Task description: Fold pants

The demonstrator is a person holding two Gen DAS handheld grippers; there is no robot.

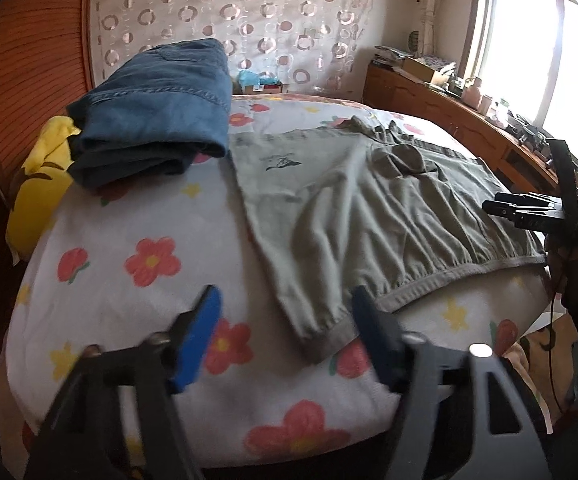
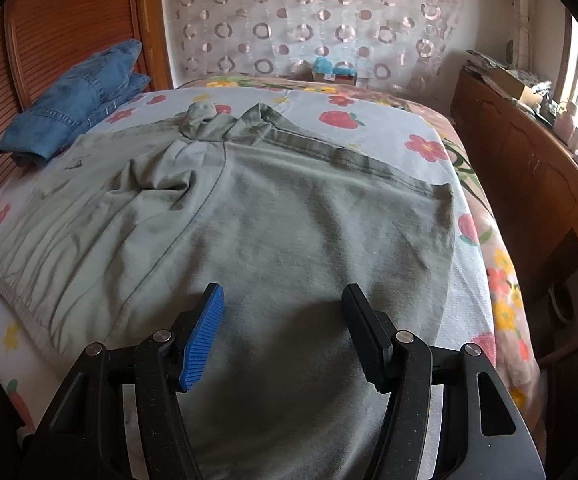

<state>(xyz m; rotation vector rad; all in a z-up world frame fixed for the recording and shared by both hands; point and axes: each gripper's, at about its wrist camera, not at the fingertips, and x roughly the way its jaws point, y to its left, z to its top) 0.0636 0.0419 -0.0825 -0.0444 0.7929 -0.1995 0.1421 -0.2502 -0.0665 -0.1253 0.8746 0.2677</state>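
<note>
- A pair of grey-green cotton pants (image 2: 289,216) lies spread across a bed covered in a white sheet printed with red and yellow flowers (image 1: 129,248), elastic waistband at the near edge in the left wrist view, legs reaching toward the far side.
- The left gripper (image 1: 285,320) hangs over the sheet at the waistband corner, jaws wide open and empty, one blue pad and one dark.
- The right gripper (image 2: 285,316) hovers above the broad flat part of the pants, jaws likewise apart with nothing between them; whether it touches the cloth cannot be told.
- A folded stack of blue denim garments (image 1: 157,112) rests on the bed beside the pants, near a yellow cushion (image 1: 37,184).
- A wooden counter crowded with boxes and small items (image 2: 529,148) runs under the bright window (image 1: 537,40).
- A sheer curtain patterned with pink rings (image 2: 309,20) hangs behind the bed.
</note>
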